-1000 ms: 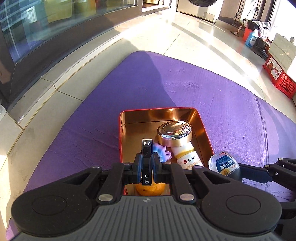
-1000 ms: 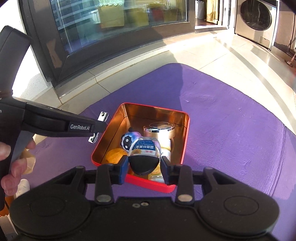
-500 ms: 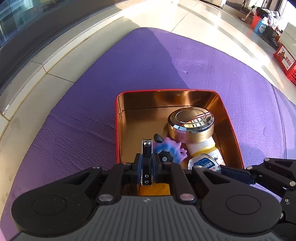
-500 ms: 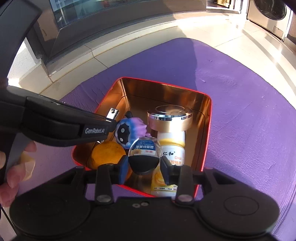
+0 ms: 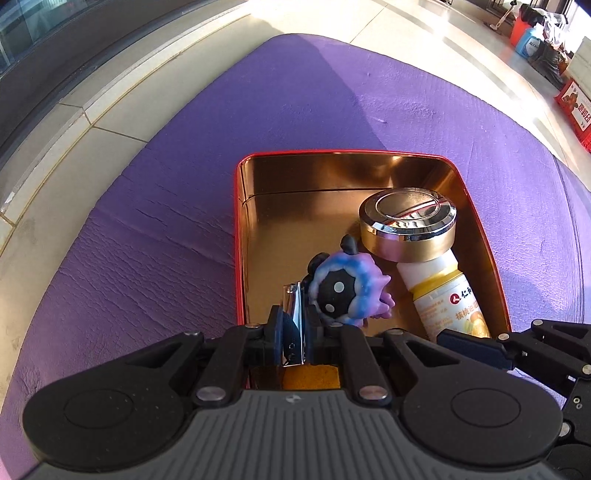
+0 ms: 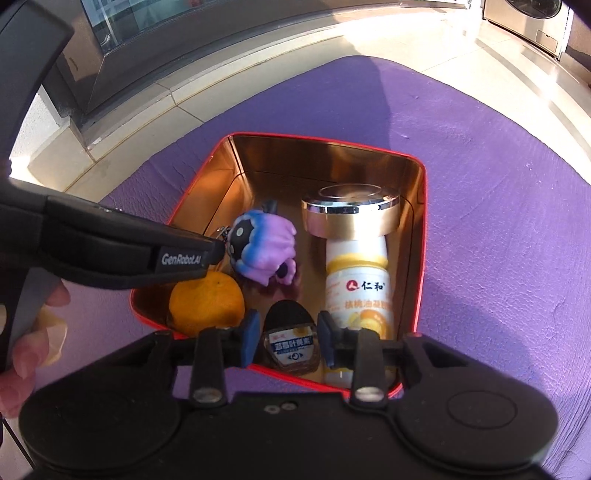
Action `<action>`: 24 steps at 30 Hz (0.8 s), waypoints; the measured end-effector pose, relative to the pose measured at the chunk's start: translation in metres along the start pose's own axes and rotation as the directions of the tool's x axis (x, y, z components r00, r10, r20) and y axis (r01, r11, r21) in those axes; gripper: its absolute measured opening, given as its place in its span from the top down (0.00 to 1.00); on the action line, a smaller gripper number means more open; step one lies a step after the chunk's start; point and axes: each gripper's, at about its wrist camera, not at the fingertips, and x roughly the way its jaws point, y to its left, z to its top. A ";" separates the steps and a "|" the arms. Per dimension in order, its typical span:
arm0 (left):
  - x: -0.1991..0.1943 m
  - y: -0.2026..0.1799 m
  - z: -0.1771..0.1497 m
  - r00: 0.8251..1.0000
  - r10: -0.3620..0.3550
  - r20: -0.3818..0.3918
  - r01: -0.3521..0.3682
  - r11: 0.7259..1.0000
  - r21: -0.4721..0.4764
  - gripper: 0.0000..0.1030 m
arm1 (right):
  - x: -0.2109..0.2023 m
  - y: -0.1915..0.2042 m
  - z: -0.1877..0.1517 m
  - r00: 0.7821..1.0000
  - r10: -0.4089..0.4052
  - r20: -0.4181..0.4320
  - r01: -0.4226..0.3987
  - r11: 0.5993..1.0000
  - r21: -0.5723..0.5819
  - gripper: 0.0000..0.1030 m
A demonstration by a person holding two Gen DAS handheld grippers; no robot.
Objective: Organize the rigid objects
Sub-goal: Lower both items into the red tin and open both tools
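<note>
A red tin with a gold inside (image 5: 332, 192) (image 6: 421, 236) lies on the purple mat. It holds a white bottle with a gold cap (image 5: 439, 291) (image 6: 356, 284), a purple-blue toy (image 5: 347, 291) (image 6: 264, 253) and an orange (image 6: 207, 301). My left gripper (image 5: 295, 334) is shut on a metal nail clipper (image 5: 293, 325) over the tin's near left part. My right gripper (image 6: 287, 341) has its jaws apart around a small black-capped bottle (image 6: 291, 339) lying low in the tin's near end.
The purple mat (image 5: 184, 221) lies on a tiled floor. A dark glass cabinet (image 6: 147, 48) stands at the far left. Red crates (image 5: 576, 107) and a washing machine (image 6: 524, 18) stand at the far right.
Both grippers have moved down and forward over the tin. The right gripper has opened; the small bottle now sits lower in the tin between its fingers. The left still holds the clipper.
</note>
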 end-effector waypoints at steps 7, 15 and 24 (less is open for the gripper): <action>-0.011 0.001 -0.003 1.000 -0.018 0.003 0.018 0.999 -0.028 0.88 | -0.015 -0.005 0.000 1.000 0.015 0.014 -0.016 0.999 0.034 0.64; -0.046 -0.005 -0.009 0.998 -0.043 0.036 0.044 0.999 -0.028 0.78 | -0.048 -0.007 -0.002 0.999 0.028 0.042 -0.031 0.997 0.065 0.56; -0.093 -0.007 -0.026 0.996 -0.054 0.075 0.056 0.998 -0.031 0.69 | -0.094 0.005 -0.012 0.995 0.023 0.100 -0.030 0.998 0.064 0.45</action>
